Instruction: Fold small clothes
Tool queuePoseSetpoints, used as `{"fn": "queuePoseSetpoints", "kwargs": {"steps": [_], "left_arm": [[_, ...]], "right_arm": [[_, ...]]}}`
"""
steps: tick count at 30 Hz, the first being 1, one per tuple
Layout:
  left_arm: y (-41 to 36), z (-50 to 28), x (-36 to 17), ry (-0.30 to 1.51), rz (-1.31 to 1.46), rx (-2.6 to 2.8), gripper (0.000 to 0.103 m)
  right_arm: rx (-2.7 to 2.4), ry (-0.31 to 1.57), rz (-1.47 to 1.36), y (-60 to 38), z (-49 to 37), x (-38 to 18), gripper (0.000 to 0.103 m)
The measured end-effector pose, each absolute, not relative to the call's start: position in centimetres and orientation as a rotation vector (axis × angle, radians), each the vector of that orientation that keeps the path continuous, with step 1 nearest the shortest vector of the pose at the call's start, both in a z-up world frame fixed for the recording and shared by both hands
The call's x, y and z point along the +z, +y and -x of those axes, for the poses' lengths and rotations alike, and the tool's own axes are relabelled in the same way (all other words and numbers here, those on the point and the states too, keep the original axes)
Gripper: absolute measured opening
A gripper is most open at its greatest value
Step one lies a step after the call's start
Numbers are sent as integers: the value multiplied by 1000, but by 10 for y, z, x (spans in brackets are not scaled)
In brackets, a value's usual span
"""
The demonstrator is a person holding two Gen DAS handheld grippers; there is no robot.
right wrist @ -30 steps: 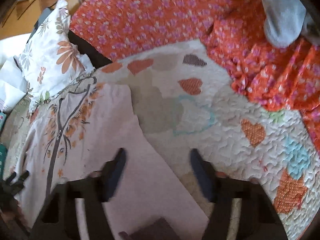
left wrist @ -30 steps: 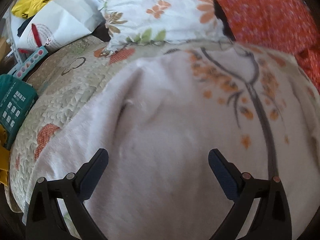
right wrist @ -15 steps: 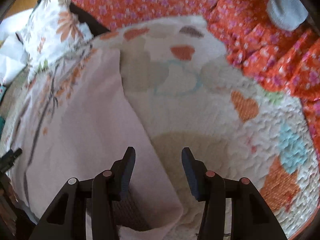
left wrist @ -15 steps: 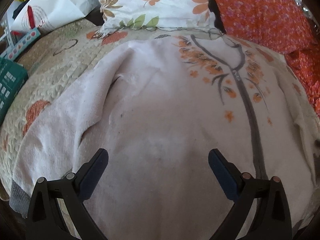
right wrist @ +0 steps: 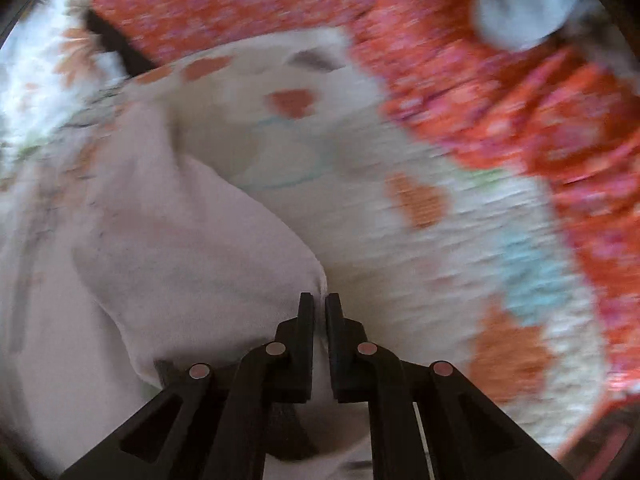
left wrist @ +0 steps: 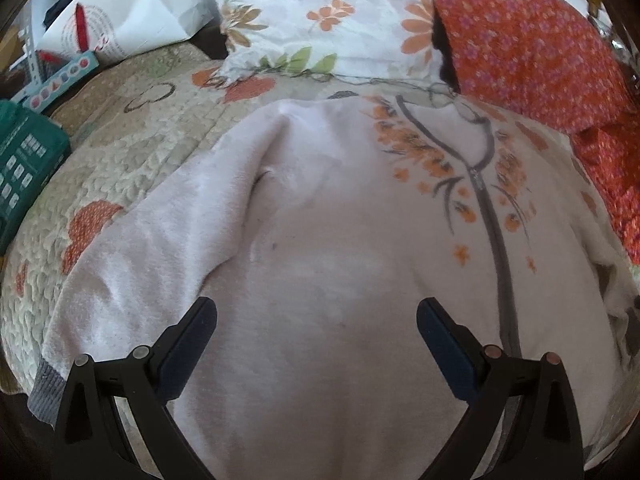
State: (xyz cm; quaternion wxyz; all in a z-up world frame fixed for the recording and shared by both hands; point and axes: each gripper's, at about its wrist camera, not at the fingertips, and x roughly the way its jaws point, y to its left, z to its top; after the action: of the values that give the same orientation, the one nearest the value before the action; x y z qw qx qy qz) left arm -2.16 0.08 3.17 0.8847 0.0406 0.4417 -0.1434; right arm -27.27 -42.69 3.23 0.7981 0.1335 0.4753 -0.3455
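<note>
A small pale pink zip-up top (left wrist: 320, 248) with a grey zip and an orange leaf print lies spread on the quilted bedspread (left wrist: 132, 152). One sleeve with a grey cuff (left wrist: 44, 392) runs down the left side. My left gripper (left wrist: 316, 320) hovers open over the garment's plain middle, nothing between its fingers. In the blurred right wrist view my right gripper (right wrist: 319, 308) is shut on the pink top's (right wrist: 180, 264) right edge, and the cloth bunches into a raised fold at the fingertips.
A flowered pillow (left wrist: 320, 16) and an orange patterned cloth (left wrist: 532, 48) lie beyond the garment. White paper bag (left wrist: 132, 12), a teal box (left wrist: 24, 160) and a strip-shaped pack (left wrist: 56, 80) sit at the left. Orange cloth (right wrist: 500, 92) and a grey item (right wrist: 524, 4) lie right.
My right gripper closed on the top's right edge and the cloth there has lifted into a fold. The left gripper stayed open and drew back slightly, showing more of the sleeve and cuff.
</note>
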Motion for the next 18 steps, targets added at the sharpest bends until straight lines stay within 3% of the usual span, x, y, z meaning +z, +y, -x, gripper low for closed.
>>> {"fn": "queuePoseSetpoints", "kwargs": {"steps": [4, 6, 8, 9, 13, 18], "left_arm": [[6, 19, 34, 938, -43, -299, 100], [7, 21, 40, 927, -32, -309, 100], [8, 25, 45, 912, -29, -319, 100], [9, 26, 47, 907, -27, -322, 100], [12, 31, 51, 904, -14, -330, 100], [15, 36, 54, 895, -7, -329, 100]], "right_arm": [[-716, 955, -385, -434, 299, 49, 10], [-688, 926, -405, -426, 310, 59, 22], [-662, 880, -397, -412, 321, 67, 47], [-662, 868, -393, -406, 325, 66, 50], [-584, 905, -356, -380, 326, 55, 50], [-619, 963, -64, -348, 303, 38, 47]]}}
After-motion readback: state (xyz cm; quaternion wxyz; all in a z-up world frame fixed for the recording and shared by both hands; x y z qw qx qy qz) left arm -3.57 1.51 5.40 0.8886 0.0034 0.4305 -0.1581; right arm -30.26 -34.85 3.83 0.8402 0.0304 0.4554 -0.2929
